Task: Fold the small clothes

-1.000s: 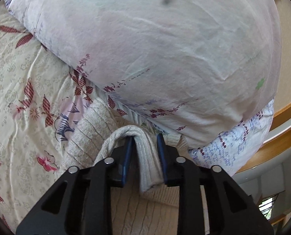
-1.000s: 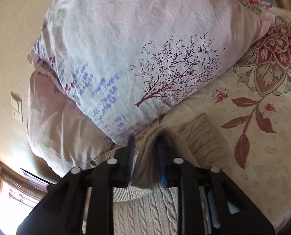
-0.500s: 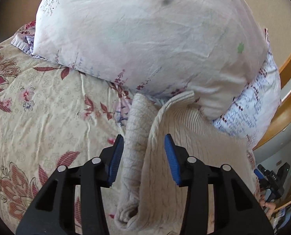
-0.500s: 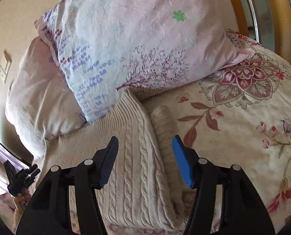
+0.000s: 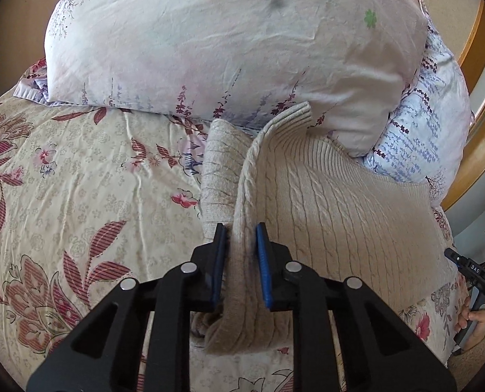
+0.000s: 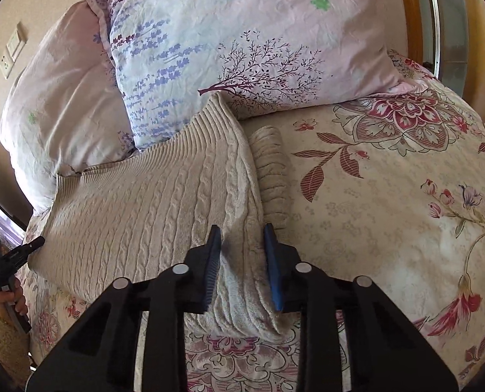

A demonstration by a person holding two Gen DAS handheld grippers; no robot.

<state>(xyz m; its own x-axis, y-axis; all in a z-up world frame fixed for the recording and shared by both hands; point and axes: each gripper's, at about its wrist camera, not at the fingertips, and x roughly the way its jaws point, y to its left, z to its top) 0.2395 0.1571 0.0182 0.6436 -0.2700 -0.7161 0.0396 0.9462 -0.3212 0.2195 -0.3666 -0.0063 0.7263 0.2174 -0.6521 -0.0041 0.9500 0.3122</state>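
A cream cable-knit sweater (image 5: 334, 202) lies flat on the floral bedspread (image 5: 79, 179), its ribbed hem against the pillows. My left gripper (image 5: 240, 228) straddles the sweater's left folded edge, jaws closing with the pads pressing the knit; a sleeve (image 5: 218, 176) lies beside that edge. In the right wrist view the sweater (image 6: 144, 202) spreads to the left. My right gripper (image 6: 241, 232) sits on its right folded edge, jaws closing on the knit, with the other sleeve (image 6: 270, 170) just beyond.
Two large floral pillows (image 5: 226, 42) (image 6: 242, 32) stand right behind the sweater. A wooden headboard (image 5: 481, 130) curves at the right, and wall sockets (image 6: 12, 49) show at the left. A hand (image 6: 10, 297) holds the other gripper's handle at the bed edge.
Both grippers let go of the raised fold held near the pillows, drew back with jaws wide, and have now narrowed onto the sweater's left and right side edges. The sweater lies flat.
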